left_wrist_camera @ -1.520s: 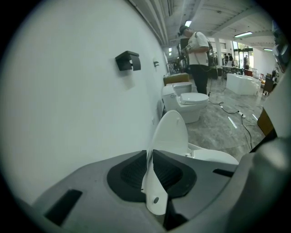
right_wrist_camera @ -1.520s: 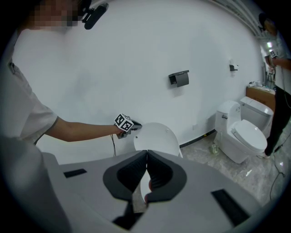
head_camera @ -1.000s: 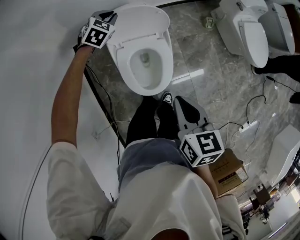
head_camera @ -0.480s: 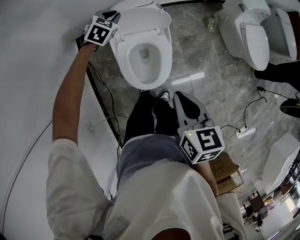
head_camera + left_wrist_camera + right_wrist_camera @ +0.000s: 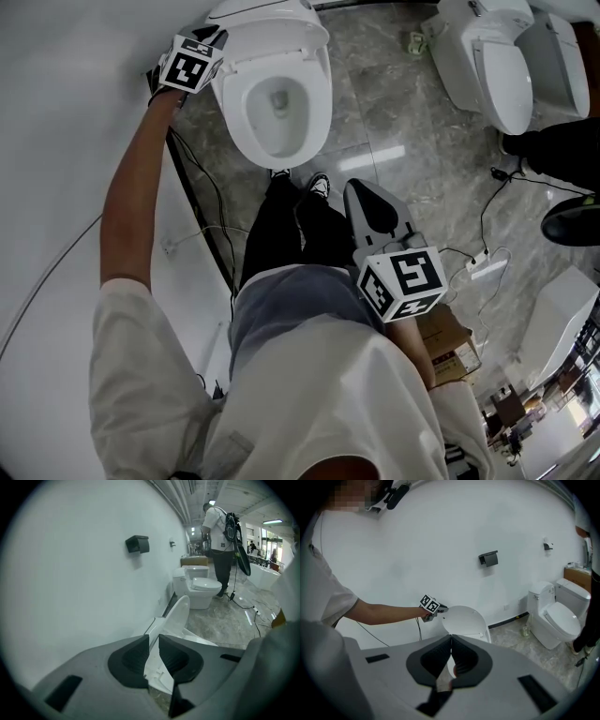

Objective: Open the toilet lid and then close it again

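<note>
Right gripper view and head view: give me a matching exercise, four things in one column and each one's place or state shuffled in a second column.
Column one
1. toilet lid
2. right hand-held gripper
3. cardboard box
4. paper holder

Column two
A. lying on the floor
B. fixed to the wall
C. raised upright
D. jaws together, nothing held

Pairs: 1-C, 2-D, 3-A, 4-B
</note>
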